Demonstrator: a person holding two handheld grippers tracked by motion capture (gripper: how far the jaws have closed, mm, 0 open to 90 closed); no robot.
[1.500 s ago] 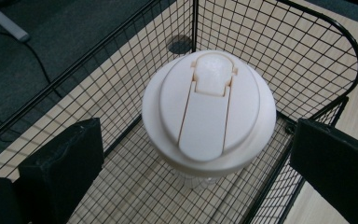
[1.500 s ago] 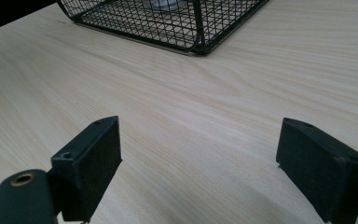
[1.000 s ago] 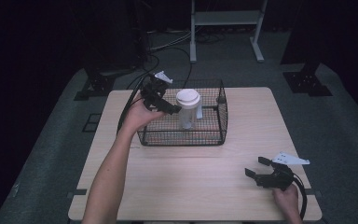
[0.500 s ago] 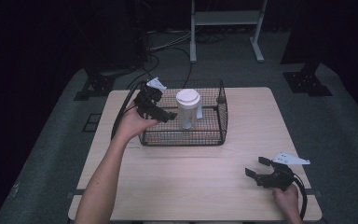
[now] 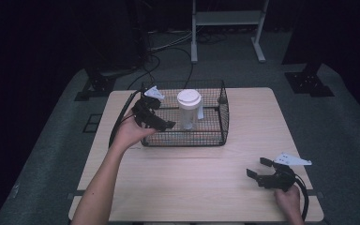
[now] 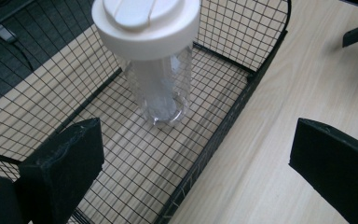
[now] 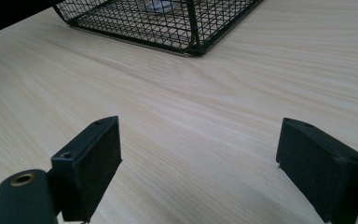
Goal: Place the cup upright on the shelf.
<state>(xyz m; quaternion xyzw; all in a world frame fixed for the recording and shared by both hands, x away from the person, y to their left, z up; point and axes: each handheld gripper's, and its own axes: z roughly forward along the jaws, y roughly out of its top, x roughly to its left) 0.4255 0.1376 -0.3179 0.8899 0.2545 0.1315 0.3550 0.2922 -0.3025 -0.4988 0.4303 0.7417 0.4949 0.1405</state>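
Bottle [image 6: 156, 70] now standing free ahead of left gripper [image 5: 158, 121], backed off, jaws wide, empty; placed in basket [image 6: 223, 130].

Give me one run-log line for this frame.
left gripper: open, at basket's left wall | bottle: upright in wire basket, white lid on, untouched | right gripper: open, near table's front right corner

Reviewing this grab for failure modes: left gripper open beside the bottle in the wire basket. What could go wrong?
1. The open left gripper straddles the basket's near wall; one of its fingers may snag the mesh.
2. The clear bottle is tall with a wide white lid; a bump could tip it.
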